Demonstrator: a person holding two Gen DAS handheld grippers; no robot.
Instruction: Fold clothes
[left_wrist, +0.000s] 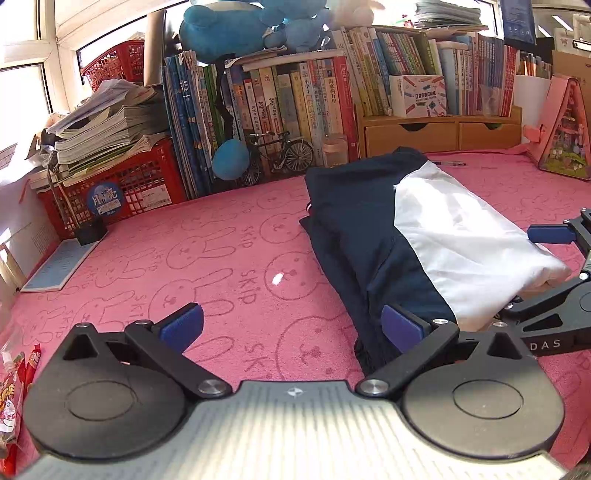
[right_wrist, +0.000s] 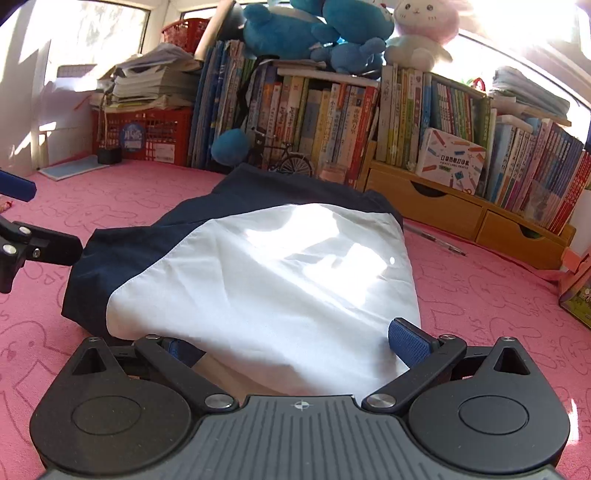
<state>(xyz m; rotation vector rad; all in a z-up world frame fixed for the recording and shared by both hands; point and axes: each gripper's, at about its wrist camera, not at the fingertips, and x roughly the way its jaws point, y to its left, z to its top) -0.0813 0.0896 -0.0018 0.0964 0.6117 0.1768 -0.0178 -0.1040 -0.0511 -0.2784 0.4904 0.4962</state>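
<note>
A: Where does the navy-and-white garment lie?

B: On the pink rabbit-print cloth that covers the table, already gathered into a long, layered bundle, navy along one side and white on top. Whether more folds are wanted, one look cannot settle.

A: And the claws?

B: The left claw stands spread wide at the near navy edge, one blue pad against the cloth, nothing pinched. The right claw is spread too, straddling the near white end, which lies loose between its fingers; its left pad is mostly hidden by the fabric. Both sit at the same near end, likely so that the end can be taken at two points and kept level.

A: The room?

B: A crowded study corner: a row of books, blue plush toys, a model bicycle, a red basket stacked with papers, wooden drawers, sunlit windows behind.
</note>
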